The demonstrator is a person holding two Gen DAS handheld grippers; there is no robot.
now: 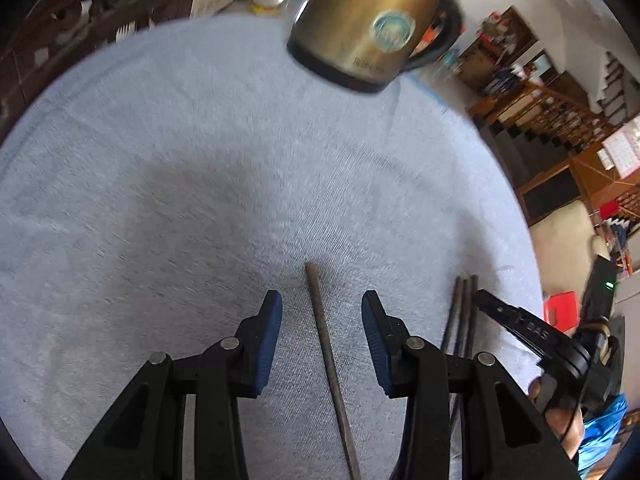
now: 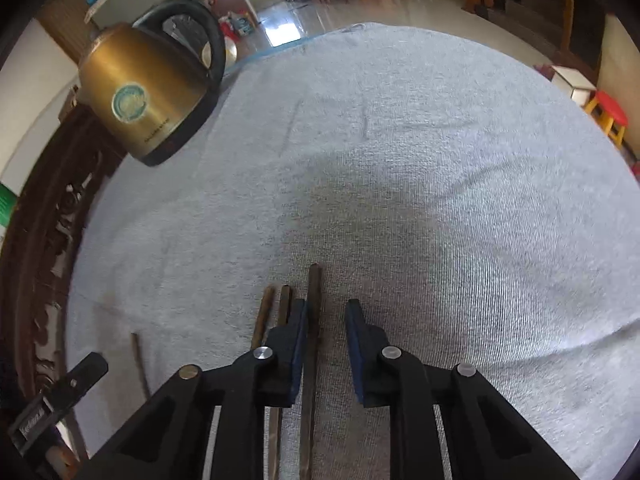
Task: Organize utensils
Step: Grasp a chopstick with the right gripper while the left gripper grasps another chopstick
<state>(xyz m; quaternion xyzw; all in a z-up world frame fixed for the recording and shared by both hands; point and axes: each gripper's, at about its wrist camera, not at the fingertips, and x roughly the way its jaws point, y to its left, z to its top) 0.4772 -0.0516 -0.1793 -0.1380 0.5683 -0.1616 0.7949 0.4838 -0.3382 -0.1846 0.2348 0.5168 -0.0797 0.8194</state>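
Grey woven cloth (image 2: 440, 220) spreads bare ahead of me, with a brass-coloured metal kettle (image 2: 144, 108) near its far edge. My left gripper (image 1: 322, 322) gapes astride one thin dark chopstick (image 1: 326, 344); my right gripper (image 2: 326, 322), also open, has three dark chopsticks (image 2: 314, 300) at its left finger

Open grey cloth (image 2: 440, 200) lying ahead of both grippers; gold kettle (image 2: 140, 96) standing at far edge; chopsticks (image 2: 314, 320) lying underneath.

cloth (image 1: 200, 160): pale blue-grey, fine ribbed weave
kettle (image 1: 368, 20): brassy gold, black handle, teal round sticker
chopsticks (image 2: 314, 320): dark brown
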